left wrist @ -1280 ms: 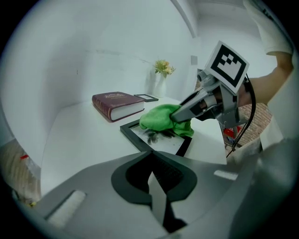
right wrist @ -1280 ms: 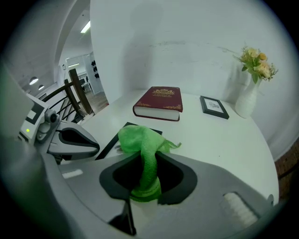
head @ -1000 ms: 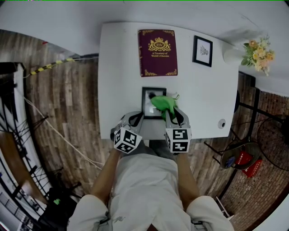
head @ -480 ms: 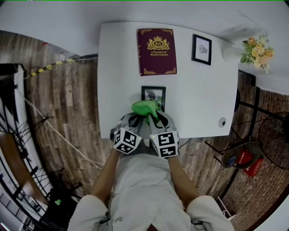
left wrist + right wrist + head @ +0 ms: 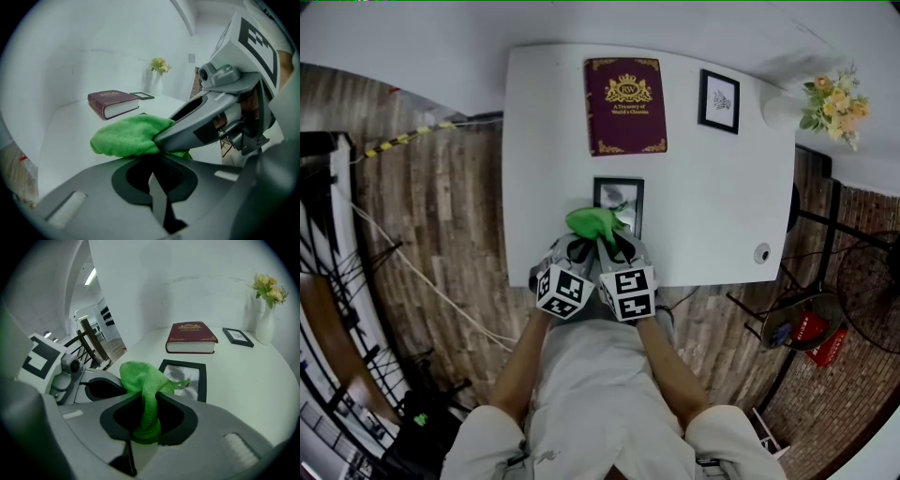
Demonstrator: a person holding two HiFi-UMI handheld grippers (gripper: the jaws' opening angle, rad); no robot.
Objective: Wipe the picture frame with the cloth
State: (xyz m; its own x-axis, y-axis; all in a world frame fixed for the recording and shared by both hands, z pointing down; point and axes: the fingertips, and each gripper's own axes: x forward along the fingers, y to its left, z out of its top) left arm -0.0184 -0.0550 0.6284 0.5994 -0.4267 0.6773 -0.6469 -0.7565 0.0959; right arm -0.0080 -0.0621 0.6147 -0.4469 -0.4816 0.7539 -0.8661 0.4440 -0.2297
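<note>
Head view gives us a white rectangular table [image 5: 546, 150] with both tools side by side at its near edge. From the right gripper view we see the right gripper [image 5: 147, 416] closed tight on a green microfibre cloth [image 5: 140, 378], a pinched fold running down between its jaws while the rest bunches up ahead of them. That bunch rests on the near left part of the black-edged picture frame [image 5: 187, 376], which lies flat on the table just beyond the jaws, its pale print showing to the right of the cloth. The left gripper [image 5: 152, 176] has its jaws brought together, and we make out nothing between them; it sits just left of the right one, with the cloth touching or nearly touching its tip. Farther back lies a maroon hardback book [image 5: 625, 94] with gold ornament, a crest lettered "RW" and the title "A Treasury of World's Classics". Right of it lies a second small black frame [image 5: 720, 102], and at the far right corner stands a white vase of yellow and orange flowers [image 5: 832, 101].
</note>
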